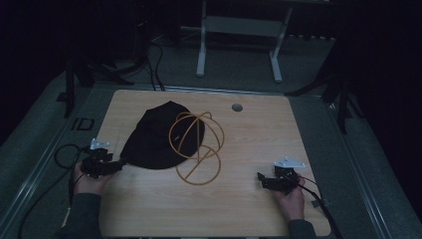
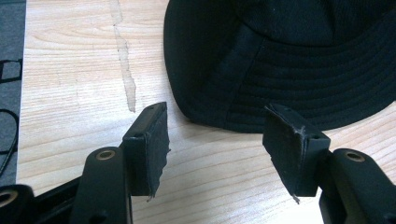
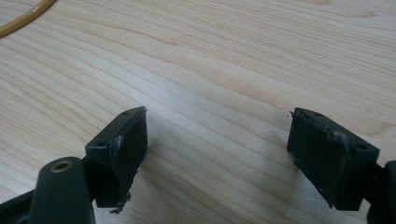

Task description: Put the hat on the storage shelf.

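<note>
A black bucket hat (image 1: 154,139) lies flat on the wooden table (image 1: 249,129), left of centre. A yellow wire hat stand (image 1: 196,147) with a domed cage and a ring base stands against the hat's right side. My left gripper (image 1: 119,163) rests at the table's left edge, open, its jaws just short of the hat's brim (image 2: 261,107) with nothing between them. My right gripper (image 1: 260,178) sits at the front right, open over bare wood, well apart from the stand. A bit of the stand's yellow wire (image 3: 21,21) shows at the top left of the right gripper view.
A round grey grommet (image 1: 237,107) sits in the table near the far edge. A pale scuff streak (image 2: 125,70) runs along the wood left of the hat. Cables trail off both grippers. A white frame (image 1: 239,40) stands on the floor beyond the table.
</note>
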